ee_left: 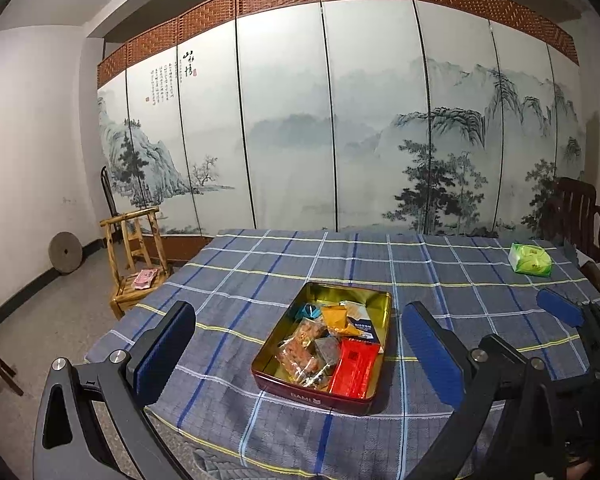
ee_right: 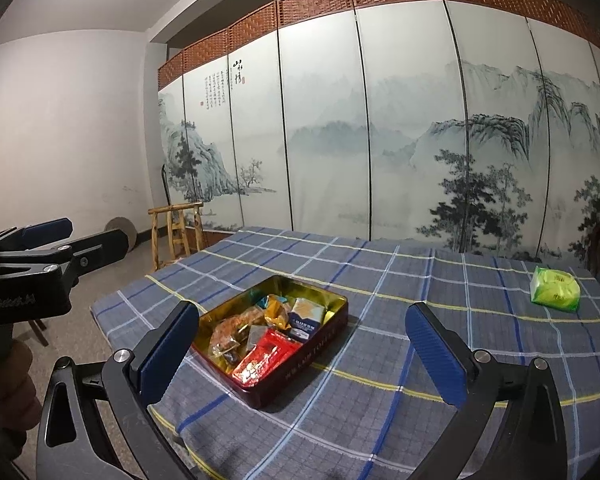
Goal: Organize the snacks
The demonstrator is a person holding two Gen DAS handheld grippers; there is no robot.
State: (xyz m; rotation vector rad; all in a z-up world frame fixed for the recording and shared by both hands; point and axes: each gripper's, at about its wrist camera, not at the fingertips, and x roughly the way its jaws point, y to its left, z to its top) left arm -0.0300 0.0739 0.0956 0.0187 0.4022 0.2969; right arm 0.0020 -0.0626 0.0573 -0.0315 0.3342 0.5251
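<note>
**Desk:** How far along was the snack sorting when these were taken?

**Photographer:** Nearly finished, by my reading. The tin (ee_left: 374, 308) sat open on the checked tablecloth (ee_left: 460, 276), and every snack on view lay inside it: a red packet (ee_left: 354, 366) at the near edge, clear-wrapped pastries (ee_left: 300, 354) beside it, an orange packet (ee_left: 335, 317) and a blue-and-white box (ee_left: 364, 326) further back. Only a green pack (ee_left: 531, 259) lay outside, well apart at the far right of the table. Whether it was a snack or tissues, I could not tell.

**Desk:** And the grippers?

**Photographer:** Both stood wide open and held nothing. The left gripper (ee_left: 300, 354) hovered short of the tin, which appeared squarely between its blue pads (ee_left: 434, 354), touching neither. The right gripper (ee_right: 302, 354) hung back too; from its camera the tin (ee_right: 340, 304) showed between the fingers but nearer the left-hand one, with the green pack (ee_right: 556, 289) off beyond the right finger.

**Desk:** What remained?

**Photographer:** Possibly that green pack, and tidying the jumbled packets. No lid was in view.
</note>
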